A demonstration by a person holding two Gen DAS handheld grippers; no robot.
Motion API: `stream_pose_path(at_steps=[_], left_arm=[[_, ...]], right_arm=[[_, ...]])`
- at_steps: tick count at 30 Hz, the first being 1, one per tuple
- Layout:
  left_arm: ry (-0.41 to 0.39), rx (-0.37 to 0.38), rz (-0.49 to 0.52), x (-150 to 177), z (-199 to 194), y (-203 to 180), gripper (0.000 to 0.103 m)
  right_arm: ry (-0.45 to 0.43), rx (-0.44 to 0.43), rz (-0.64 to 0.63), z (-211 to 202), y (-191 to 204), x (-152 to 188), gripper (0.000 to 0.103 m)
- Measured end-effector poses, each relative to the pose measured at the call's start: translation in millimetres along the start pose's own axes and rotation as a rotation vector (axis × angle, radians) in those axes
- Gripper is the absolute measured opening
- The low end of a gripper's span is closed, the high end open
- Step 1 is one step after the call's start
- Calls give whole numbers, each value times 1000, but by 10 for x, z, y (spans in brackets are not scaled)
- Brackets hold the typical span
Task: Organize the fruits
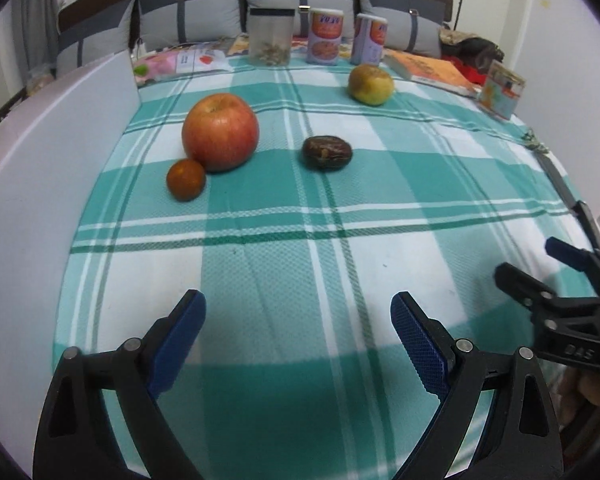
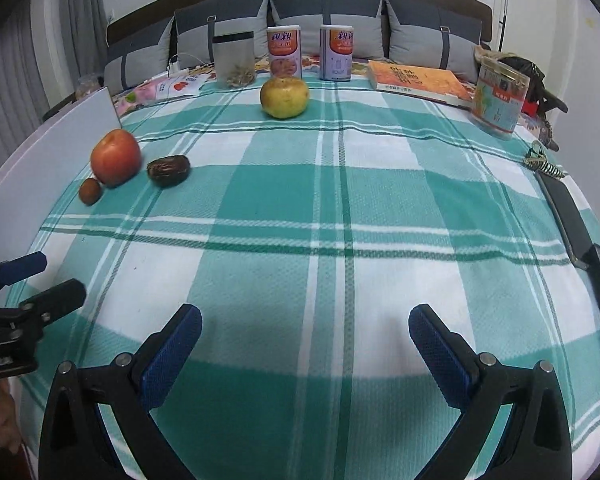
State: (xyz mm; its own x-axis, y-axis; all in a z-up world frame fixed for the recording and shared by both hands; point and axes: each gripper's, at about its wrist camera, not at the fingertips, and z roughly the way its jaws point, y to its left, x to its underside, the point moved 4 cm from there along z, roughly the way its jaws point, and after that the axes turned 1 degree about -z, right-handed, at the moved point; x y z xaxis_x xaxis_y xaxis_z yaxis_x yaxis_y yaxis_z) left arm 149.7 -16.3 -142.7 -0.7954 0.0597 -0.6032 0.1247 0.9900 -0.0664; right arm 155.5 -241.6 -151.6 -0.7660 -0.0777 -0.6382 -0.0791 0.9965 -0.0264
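A red apple (image 1: 220,136) stands on the teal checked cloth (image 1: 300,240), with a small orange fruit (image 1: 186,179) touching its near left side and a dark brown date (image 1: 327,153) to its right. A yellow-green fruit (image 1: 371,84) sits farther back. The right wrist view shows the apple (image 2: 116,157), the small orange fruit (image 2: 90,191), the date (image 2: 168,170) and the yellow-green fruit (image 2: 284,97). My left gripper (image 1: 298,312) is open and empty near the front edge. My right gripper (image 2: 305,326) is open and empty beside it, also in the left wrist view (image 1: 526,258).
A white board (image 1: 40,184) borders the cloth on the left. At the back stand a clear jar (image 1: 270,36), two cans (image 1: 326,36), an orange book (image 1: 432,70) and a clear box (image 1: 502,90). Dark flat devices (image 2: 568,216) lie at the right edge.
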Motion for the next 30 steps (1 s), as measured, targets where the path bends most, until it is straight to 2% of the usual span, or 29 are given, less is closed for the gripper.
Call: stream_pose_path(at_steps=[6, 11, 30], left_arm=[[0, -37, 32, 79, 124, -29, 95], [15, -35, 35, 80, 157, -28, 101], [15, -37, 37, 79, 176, -33, 103]], right_arm=[[20, 26, -28, 101, 2, 57, 103], [54, 26, -25, 184, 7, 102, 103], [58, 17, -12, 204, -8, 103, 103]])
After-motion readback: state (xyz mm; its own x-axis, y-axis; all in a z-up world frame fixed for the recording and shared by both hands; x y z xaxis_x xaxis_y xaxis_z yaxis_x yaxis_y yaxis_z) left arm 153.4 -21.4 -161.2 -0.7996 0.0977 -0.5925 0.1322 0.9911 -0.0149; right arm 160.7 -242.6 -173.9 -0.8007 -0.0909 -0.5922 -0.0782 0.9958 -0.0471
